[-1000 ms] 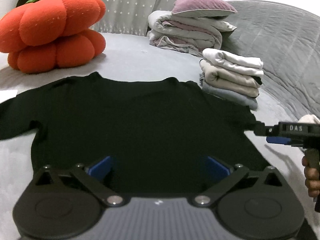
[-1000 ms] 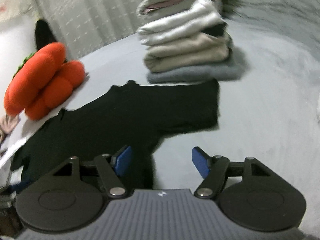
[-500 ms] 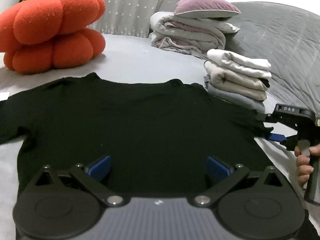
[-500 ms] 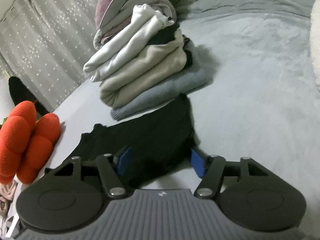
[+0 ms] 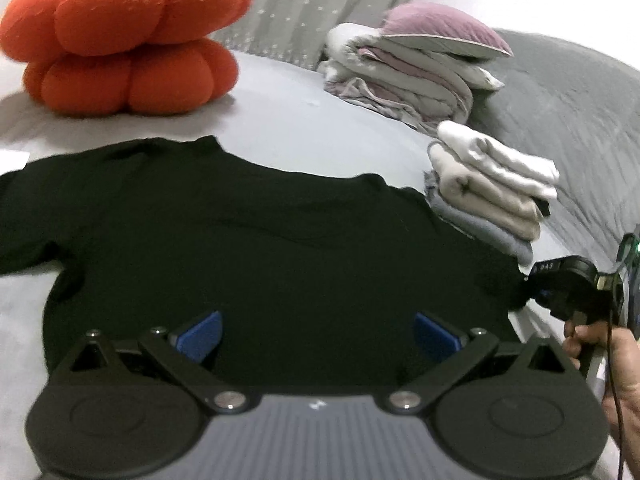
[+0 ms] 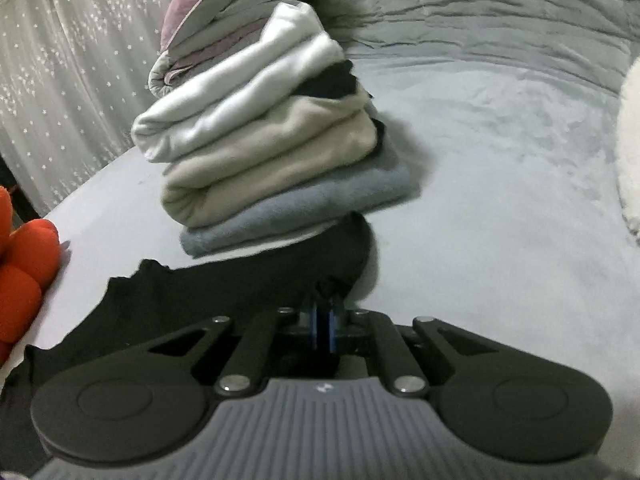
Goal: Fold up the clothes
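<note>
Black shirt (image 5: 256, 240) is being kept flat on bed (image 5: 304, 120), ahead of left gripper (image 5: 316, 334), fingers spread wide. Sleeve (image 6: 340, 264) is being pinched by right gripper (image 6: 323, 326), below folded pile (image 6: 272, 152).

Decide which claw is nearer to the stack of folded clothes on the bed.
Right. The right claw is shut on the black shirt's sleeve just below the stack of folded clothes; the left claw hovers open over the shirt's hem, farther away.
</note>
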### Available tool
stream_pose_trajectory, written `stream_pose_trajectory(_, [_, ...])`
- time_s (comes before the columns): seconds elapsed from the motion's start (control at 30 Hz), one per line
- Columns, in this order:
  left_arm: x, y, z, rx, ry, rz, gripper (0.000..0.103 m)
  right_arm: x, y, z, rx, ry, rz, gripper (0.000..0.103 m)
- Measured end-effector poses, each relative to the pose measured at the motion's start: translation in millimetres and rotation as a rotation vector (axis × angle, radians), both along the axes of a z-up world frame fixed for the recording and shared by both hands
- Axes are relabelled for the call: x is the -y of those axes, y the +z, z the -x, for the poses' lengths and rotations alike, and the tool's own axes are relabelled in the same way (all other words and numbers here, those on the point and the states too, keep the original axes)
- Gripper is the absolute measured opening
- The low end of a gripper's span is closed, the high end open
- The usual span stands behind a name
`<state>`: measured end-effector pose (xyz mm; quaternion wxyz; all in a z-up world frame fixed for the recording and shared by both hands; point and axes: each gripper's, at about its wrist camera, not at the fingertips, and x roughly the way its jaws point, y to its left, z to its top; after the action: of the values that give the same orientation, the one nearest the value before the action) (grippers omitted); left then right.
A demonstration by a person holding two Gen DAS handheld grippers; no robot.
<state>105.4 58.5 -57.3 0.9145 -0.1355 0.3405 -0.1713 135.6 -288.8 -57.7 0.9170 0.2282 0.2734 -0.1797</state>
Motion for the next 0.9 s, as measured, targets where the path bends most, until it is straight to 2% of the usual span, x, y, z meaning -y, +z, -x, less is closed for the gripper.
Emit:
stream_pose_trajectory(0.27, [-11.7,2.5,-6.5,-0.036,0.025,0.043,0.102,-54.9,28.7,-1.2,0.078,0.129,0.142,0.005])
stream_pose_trajectory(0.5, [-17.6,3.6,-10.0,-0.046,0.039,0.05,0.102,-112.6,36.8,-6.5,0.101,0.367,0.205,0.005])
stream_pose_trajectory(0.67, [-20.2,2.2,-11.2,-0.044,0.041,0.039,0.102,-142.2,23.8,-9.2,0.067,0.537,0.199,0.005])
stream_pose_trajectory(0.8, [-18.9,0.4,-11.8,-0.036,0.037,0.019,0.102,-156.9,9.0,-12.5,-0.01,0.659,0.171,0.006])
stream_pose_trajectory(0.9, [-16.5,-0.9,-11.6,-0.02,0.034,-0.001,0.102,-157.8,2.6,-13.6,-0.035,0.722,0.17,0.011])
